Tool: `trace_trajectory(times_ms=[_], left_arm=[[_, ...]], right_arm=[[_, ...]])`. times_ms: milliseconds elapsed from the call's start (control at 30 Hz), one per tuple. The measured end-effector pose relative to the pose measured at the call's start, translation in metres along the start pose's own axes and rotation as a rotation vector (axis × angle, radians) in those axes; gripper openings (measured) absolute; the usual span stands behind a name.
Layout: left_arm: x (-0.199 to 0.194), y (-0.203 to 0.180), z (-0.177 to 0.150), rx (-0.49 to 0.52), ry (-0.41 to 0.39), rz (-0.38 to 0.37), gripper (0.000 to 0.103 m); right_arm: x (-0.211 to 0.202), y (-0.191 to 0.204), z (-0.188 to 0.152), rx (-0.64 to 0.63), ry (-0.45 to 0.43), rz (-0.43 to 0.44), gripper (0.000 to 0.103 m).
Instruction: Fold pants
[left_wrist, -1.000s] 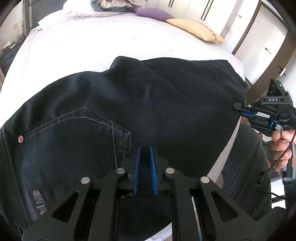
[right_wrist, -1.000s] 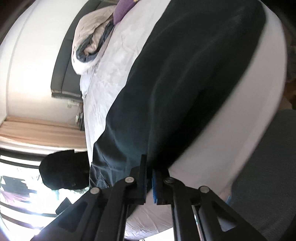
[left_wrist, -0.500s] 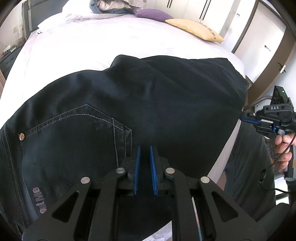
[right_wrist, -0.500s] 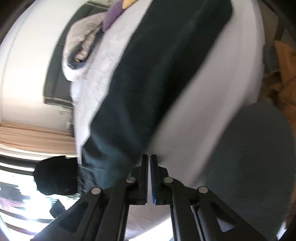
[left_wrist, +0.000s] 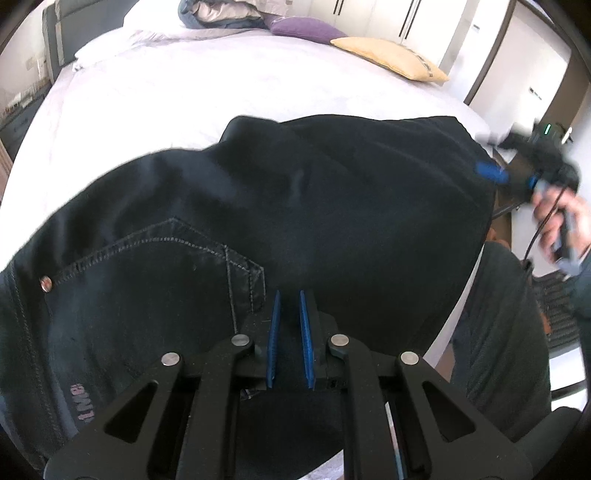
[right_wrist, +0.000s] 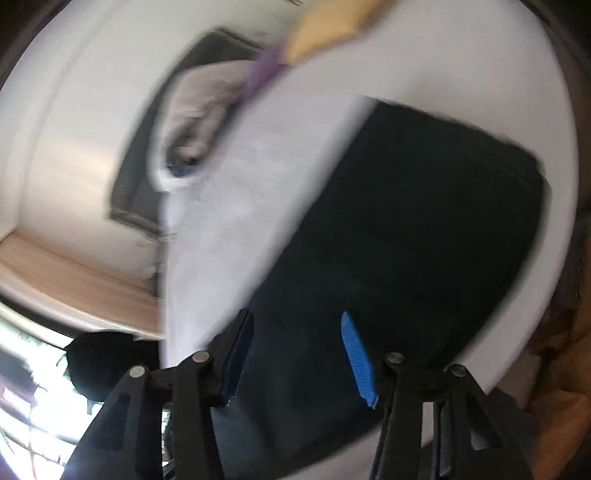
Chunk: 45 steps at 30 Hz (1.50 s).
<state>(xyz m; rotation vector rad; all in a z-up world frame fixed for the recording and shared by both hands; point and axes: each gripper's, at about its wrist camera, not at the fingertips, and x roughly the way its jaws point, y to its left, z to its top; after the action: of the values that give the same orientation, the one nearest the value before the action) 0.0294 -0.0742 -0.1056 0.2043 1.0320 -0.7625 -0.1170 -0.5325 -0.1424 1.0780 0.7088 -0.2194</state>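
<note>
The black jeans (left_wrist: 295, 221) lie folded on the white bed (left_wrist: 221, 92), back pocket (left_wrist: 155, 288) at the left. My left gripper (left_wrist: 290, 295) hovers low over the near edge of the jeans, blue pads a narrow gap apart with nothing between them. My right gripper (right_wrist: 295, 325) is wide open over the jeans (right_wrist: 406, 240), in a blurred, tilted view. It also shows in the left wrist view (left_wrist: 524, 173) at the right end of the jeans, held in a hand.
A yellow pillow (left_wrist: 388, 61), a purple pillow (left_wrist: 303, 27) and a heap of bedding (left_wrist: 221, 14) lie at the far side of the bed. White wardrobe doors (left_wrist: 524, 62) stand behind. A grey chair (left_wrist: 509, 332) stands at the right, off the bed.
My right gripper has opened wide and swung up over the right end of the jeans. My left gripper has barely moved.
</note>
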Motion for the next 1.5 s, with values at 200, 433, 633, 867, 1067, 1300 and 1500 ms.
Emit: trace_trajectory(times_ms=[200, 433, 633, 867, 1067, 1300, 1500], left_arm=[[0.002, -0.001, 0.0, 0.005, -0.002, 0.008, 0.011], [-0.003, -0.015, 0.009, 0.022, -0.019, 0.018, 0.011], [-0.001, -0.025, 0.01, 0.045, 0.007, 0.009, 0.011], [-0.006, -0.028, 0.014, 0.052, -0.006, 0.001, 0.011], [-0.016, -0.032, 0.029, 0.042, -0.039, -0.037, 0.011], [-0.006, -0.063, 0.066, 0.093, -0.082, -0.133, 0.011], [0.043, -0.066, 0.091, 0.012, 0.011, -0.174, 0.011]], right_arm=[[-0.046, -0.082, 0.004, 0.16, -0.121, -0.161, 0.014], [-0.084, -0.087, 0.022, 0.157, -0.242, -0.182, 0.072], [-0.047, -0.125, 0.031, 0.358, -0.176, -0.032, 0.074], [-0.027, -0.121, 0.034, 0.374, -0.205, 0.136, 0.073], [-0.037, -0.122, 0.04, 0.369, -0.262, 0.183, 0.054], [-0.025, -0.117, 0.045, 0.33, -0.24, 0.234, 0.036], [-0.025, -0.111, 0.051, 0.303, -0.239, 0.233, 0.019]])
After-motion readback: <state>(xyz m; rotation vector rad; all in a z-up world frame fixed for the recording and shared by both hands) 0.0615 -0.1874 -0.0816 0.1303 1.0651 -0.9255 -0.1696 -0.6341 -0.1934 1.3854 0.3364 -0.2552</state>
